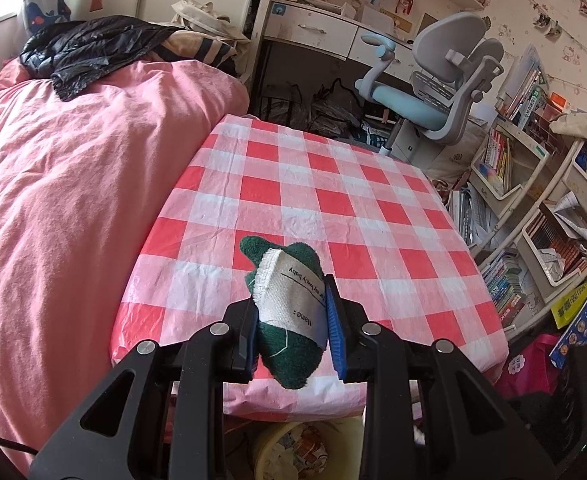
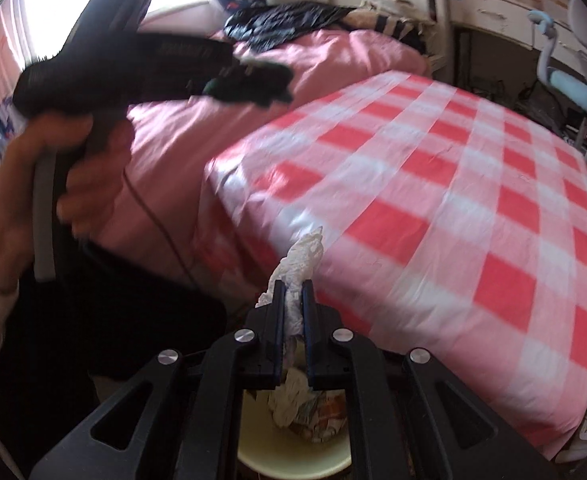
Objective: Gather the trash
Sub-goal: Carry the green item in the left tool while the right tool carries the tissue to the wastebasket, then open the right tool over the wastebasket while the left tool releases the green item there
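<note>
My left gripper [image 1: 291, 308] is shut on a green cloth [image 1: 289, 312] with a white name label, held above the near edge of the red-checked table [image 1: 333, 184]. It also shows in the right wrist view [image 2: 249, 80], blurred, at upper left over the bed. My right gripper [image 2: 293, 300] is shut on a crumpled white tissue [image 2: 299, 264], held over a cream bin [image 2: 293, 452] that holds paper scraps. The bin also shows in the left wrist view [image 1: 289, 452], below the table edge.
A pink bed [image 1: 73, 184] with a black jacket [image 1: 89, 48] lies left of the table. A grey-blue desk chair [image 1: 433, 84] and a desk stand behind. Bookshelves [image 1: 533, 208] crowd the right side.
</note>
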The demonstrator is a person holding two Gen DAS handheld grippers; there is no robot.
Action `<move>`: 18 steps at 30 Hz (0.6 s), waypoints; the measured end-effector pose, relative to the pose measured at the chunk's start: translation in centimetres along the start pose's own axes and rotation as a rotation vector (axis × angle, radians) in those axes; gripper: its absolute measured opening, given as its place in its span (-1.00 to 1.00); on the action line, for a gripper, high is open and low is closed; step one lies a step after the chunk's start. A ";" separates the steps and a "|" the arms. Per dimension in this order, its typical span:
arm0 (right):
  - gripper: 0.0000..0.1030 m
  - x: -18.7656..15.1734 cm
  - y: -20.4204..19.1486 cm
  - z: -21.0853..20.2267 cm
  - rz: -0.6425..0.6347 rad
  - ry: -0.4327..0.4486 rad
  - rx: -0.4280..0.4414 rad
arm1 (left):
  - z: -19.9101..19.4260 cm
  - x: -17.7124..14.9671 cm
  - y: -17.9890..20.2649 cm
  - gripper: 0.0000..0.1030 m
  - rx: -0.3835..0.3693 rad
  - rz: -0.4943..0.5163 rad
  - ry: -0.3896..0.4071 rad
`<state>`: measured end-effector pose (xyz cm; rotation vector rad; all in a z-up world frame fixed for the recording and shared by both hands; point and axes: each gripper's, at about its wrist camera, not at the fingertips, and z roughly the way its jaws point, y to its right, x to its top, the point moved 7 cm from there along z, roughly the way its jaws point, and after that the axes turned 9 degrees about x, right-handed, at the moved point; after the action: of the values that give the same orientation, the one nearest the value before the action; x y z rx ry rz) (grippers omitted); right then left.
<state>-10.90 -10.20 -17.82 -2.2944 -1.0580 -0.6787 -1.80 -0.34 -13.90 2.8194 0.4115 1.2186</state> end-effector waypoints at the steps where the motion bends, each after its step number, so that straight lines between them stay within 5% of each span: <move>1: -0.83 -0.4 -0.3 0.2 -0.009 -0.014 -0.001 | 0.0 -0.2 0.0 -0.49 0.001 0.001 -0.002; 5: -0.81 -2.4 -1.1 1.3 -0.033 -0.107 0.024 | -0.2 -1.5 0.4 -0.49 0.001 0.013 -0.023; 8: -0.54 -3.3 -0.7 1.5 -0.036 -0.149 0.000 | -0.1 -3.1 0.9 -0.49 0.012 0.039 -0.050; 18: 0.20 -0.6 2.5 -4.3 0.069 0.115 -0.109 | -0.2 -10.4 2.5 -0.48 -0.025 0.074 -0.221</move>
<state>-10.19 -14.68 -15.69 -2.3409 -0.9056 -0.8483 -8.26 -5.43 -20.79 2.9283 0.2808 0.9006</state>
